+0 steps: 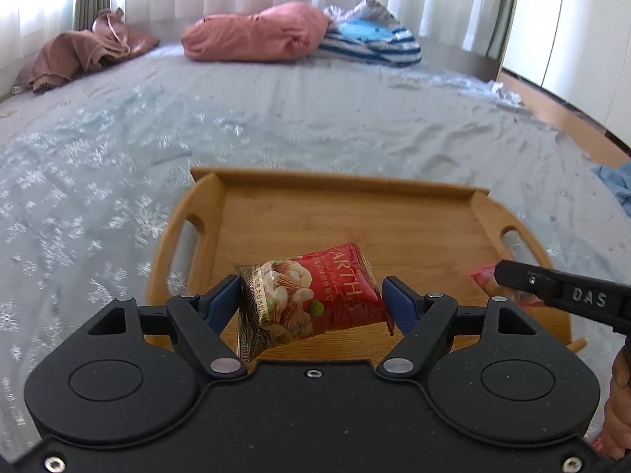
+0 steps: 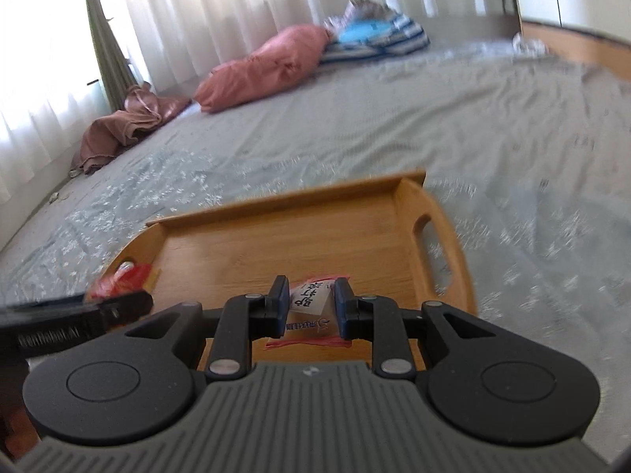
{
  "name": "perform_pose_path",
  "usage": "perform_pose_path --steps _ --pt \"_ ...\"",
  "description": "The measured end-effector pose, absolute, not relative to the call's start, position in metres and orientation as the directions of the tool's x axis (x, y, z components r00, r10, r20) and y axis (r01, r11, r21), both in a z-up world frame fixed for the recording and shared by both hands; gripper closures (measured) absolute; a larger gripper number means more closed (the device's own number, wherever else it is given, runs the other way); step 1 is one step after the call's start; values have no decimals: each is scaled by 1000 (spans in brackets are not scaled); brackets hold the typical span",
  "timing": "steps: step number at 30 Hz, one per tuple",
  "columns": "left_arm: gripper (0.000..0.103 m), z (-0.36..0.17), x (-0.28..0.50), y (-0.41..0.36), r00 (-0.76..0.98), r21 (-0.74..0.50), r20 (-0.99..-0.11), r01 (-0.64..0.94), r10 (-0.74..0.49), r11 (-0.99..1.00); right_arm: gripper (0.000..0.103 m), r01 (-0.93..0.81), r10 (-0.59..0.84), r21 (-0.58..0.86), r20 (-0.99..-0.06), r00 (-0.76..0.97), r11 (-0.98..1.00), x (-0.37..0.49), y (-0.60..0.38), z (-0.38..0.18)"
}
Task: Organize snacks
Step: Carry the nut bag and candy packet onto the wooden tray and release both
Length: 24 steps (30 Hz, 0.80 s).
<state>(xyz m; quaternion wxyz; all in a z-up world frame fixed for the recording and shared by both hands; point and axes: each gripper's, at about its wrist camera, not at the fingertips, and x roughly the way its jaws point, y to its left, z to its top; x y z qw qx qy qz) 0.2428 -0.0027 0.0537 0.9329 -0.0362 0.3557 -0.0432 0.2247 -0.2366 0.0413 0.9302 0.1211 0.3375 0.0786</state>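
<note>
Two tools [image 1: 311,299] [image 2: 309,307], two snack packets [image 1: 315,295] [image 2: 311,301], one tray [image 1: 355,185]

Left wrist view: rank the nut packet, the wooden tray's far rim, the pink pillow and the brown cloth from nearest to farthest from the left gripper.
1. Nut packet, between the left gripper fingers.
2. Wooden tray's far rim, straight ahead.
3. Pink pillow and brown cloth, at the bed's far edge, pillow centre, cloth left: too close to call.

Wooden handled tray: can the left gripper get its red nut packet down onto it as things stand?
Probably yes. The left gripper holds the red nut packet over the wooden handled tray, whose floor below looks bare. The right gripper, holding a white and pink sachet, sits off to the side.
</note>
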Motion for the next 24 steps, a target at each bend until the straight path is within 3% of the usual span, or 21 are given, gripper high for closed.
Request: perform_pose_path --steps 7,24 --pt "26 32 257 -9 716 -81 -690 64 -102 995 75 -36 205 261 -655 727 965 245 -231 19" --pt "26 20 261 -14 706 -56 -703 75 -93 996 74 -48 183 223 -634 751 974 240 -224 14"
